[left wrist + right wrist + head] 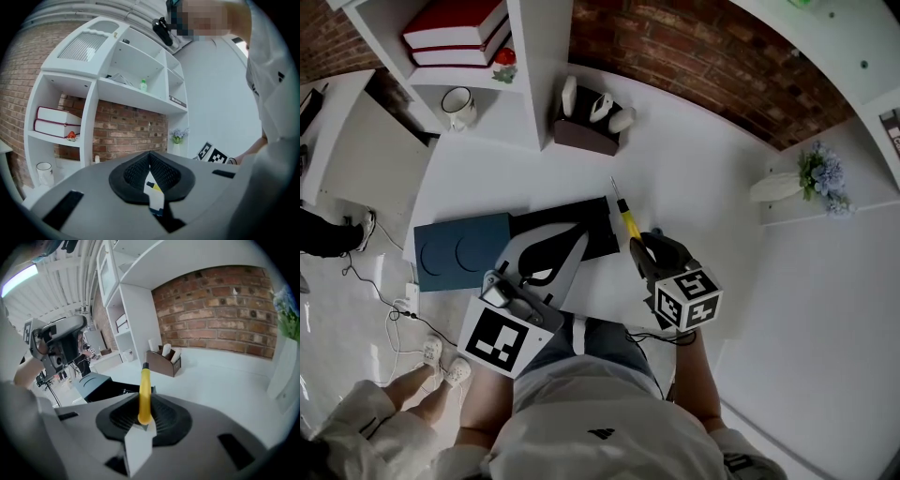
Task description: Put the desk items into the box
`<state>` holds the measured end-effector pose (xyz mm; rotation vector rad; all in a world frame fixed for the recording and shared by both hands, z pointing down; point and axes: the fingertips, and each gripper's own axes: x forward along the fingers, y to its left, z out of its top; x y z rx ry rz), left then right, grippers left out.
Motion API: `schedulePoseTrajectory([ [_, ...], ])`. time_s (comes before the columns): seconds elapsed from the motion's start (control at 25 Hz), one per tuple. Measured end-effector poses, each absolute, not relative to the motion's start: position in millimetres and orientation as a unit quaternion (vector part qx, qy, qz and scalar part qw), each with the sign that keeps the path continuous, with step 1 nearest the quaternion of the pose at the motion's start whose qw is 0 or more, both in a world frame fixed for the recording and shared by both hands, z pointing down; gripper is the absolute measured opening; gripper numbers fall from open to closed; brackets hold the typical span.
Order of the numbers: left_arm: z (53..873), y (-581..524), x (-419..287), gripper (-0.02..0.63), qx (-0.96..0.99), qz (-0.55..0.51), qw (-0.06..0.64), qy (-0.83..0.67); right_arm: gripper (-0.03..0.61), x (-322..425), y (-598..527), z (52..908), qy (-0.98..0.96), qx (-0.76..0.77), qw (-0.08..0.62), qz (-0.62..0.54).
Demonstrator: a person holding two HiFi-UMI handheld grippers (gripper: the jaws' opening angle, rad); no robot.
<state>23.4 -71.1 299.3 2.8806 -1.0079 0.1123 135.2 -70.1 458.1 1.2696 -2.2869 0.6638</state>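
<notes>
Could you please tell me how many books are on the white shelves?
2. The upper book lies flat on the lower book in one shelf compartment; others may be hidden.

The person wore a white shirt (609,422) with a small black logo (601,434) and blue denim (602,341); the grey left gripper (151,176) and right gripper (143,416) bore black-and-white marker cubes (689,300).

Nothing legible — no text or labels.
</notes>
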Motion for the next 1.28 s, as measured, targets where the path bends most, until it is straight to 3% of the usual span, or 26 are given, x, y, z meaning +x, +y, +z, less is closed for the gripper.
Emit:
schedulePoseTrajectory([
  [0.52,293,-42,-23,0.012,0.9,0.023,0.042,-0.433,0.083,80,-72,433,-0.885,0.357,0.237,0.18],
  [1.28,299,7,-99,0.012,0.825,0.012,0.05,-0.563,0.083,7,-53,474,-0.911,0.219,0.321,0.141],
])
